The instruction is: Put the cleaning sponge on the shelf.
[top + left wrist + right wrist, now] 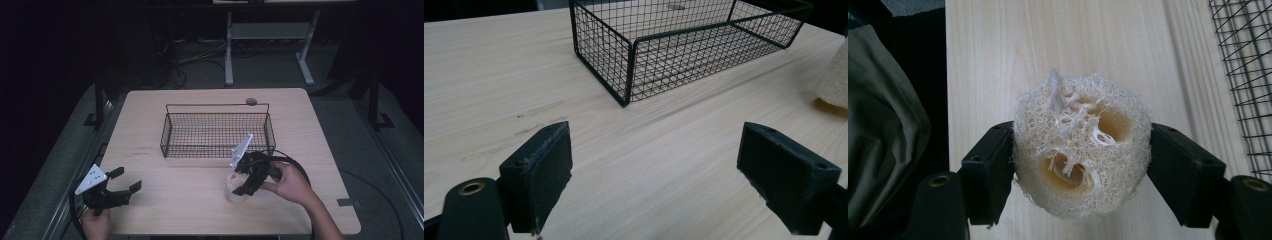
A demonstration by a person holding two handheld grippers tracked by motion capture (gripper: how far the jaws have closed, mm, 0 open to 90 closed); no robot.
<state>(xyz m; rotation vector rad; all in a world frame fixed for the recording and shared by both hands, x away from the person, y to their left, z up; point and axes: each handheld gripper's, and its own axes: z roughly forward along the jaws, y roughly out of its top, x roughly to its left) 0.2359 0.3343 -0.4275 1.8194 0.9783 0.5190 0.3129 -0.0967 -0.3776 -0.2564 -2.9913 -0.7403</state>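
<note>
— What's that pale thing in the right tongs (1082,165)?

— A loofah sponge (1082,150), near the table's (200,200) near edge, right of centre, in front of the wire basket (167,132). It looks light, springy and rough, so it shouldn't slip.

— Good place to hold it?

— Across its round sides, I'd say, as now: the jaws press it from both flanks, closed onto it.

— And the left tongs (656,165)?

— Gaping wide over bare wood at the near left, holding nothing.
</note>
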